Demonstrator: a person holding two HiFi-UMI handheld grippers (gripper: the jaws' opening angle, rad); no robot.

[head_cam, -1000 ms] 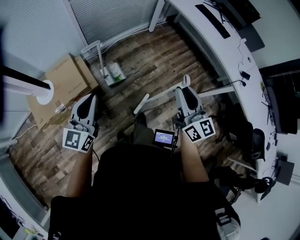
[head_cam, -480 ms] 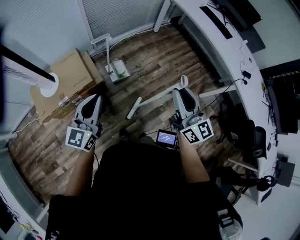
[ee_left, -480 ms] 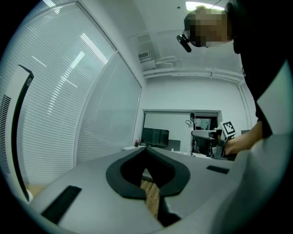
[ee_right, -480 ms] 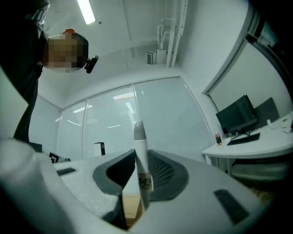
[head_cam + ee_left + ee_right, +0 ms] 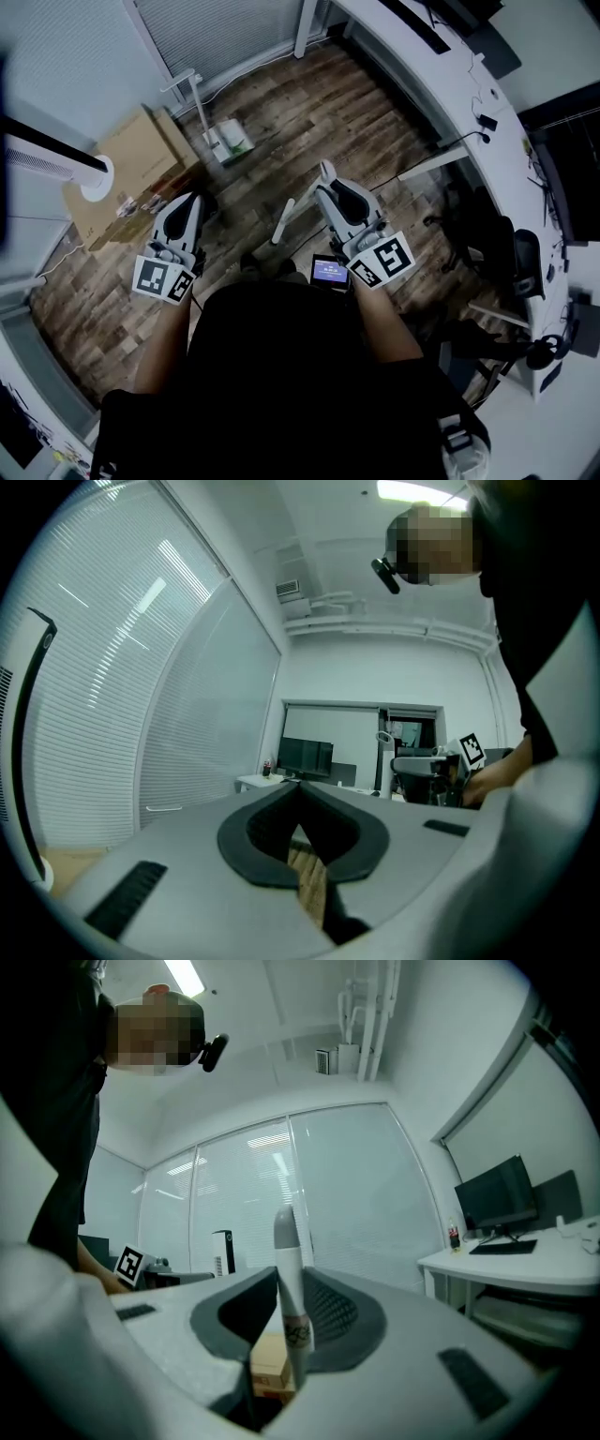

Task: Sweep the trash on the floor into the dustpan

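Wood plank floor (image 5: 309, 103) fills the head view. A long white surface (image 5: 427, 75) curves along its right side and a cardboard box (image 5: 131, 155) sits at the left by the blinds. The broom (image 5: 283, 220) is the longest task item. Its white handle runs slantwise in front of the person, and its brush end is not visible from here. The right gripper (image 5: 330, 187) is clenched on that handle near the grey cap, which stands upright between the pads in the right gripper view. The dustpan (image 5: 230, 141) stands on the floor near the blinds, well apart from both grippers, with its thin upright handle (image 5: 195, 98) rising from it. The left gripper (image 5: 187, 204) is clenched on nothing, its pads meeting with only floor showing in the gap below.

Judgement: the broom handle looks like a stiff, light, smooth tube, so it is likely to twist or slide in a single high grip. A second hold lower down, from the left gripper, would steady the stroke. The dustpan looks like light plastic that tips and skids easily on the planks, so take it by the upright handle and press down. The trash itself is too small to pick out.
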